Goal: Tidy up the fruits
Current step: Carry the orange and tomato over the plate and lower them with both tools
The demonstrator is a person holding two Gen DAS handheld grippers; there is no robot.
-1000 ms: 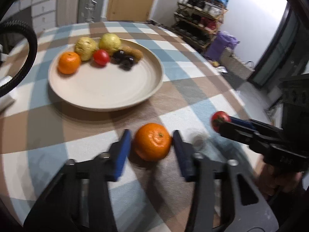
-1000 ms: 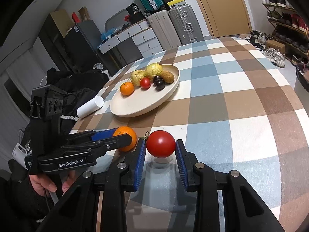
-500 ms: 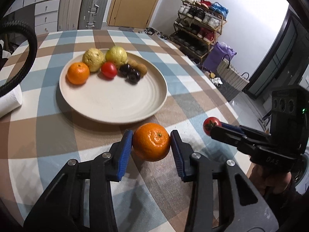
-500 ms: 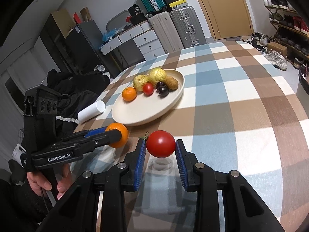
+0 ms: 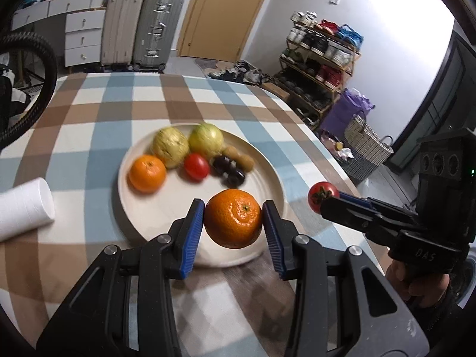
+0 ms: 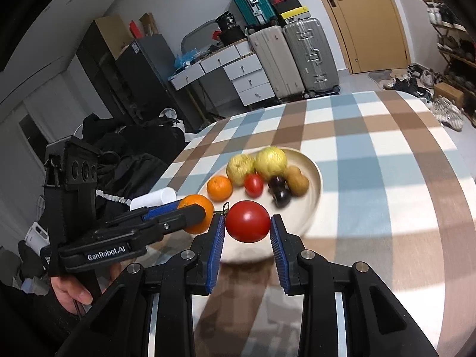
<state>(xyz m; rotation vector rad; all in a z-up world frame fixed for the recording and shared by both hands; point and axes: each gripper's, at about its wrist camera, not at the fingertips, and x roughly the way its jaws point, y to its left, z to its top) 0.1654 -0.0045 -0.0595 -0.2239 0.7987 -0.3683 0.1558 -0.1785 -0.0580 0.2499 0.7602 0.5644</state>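
At lower centre, left claw point(image 5: 233, 223) pinches orange point(image 5: 232, 218), right claw point(image 6: 247, 230) pinches tomato point(image 6: 247, 225); next, lower both onto plate point(image 5: 267, 175).

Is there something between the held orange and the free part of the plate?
Nothing visible. The left tongs hold the orange above the plate, whose near part is bare; the other fruits lie at its far side.

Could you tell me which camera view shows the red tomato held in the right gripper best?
The right wrist view: the tomato sits large between the right gripper pads. The left wrist view shows it small, with the finger hiding part.
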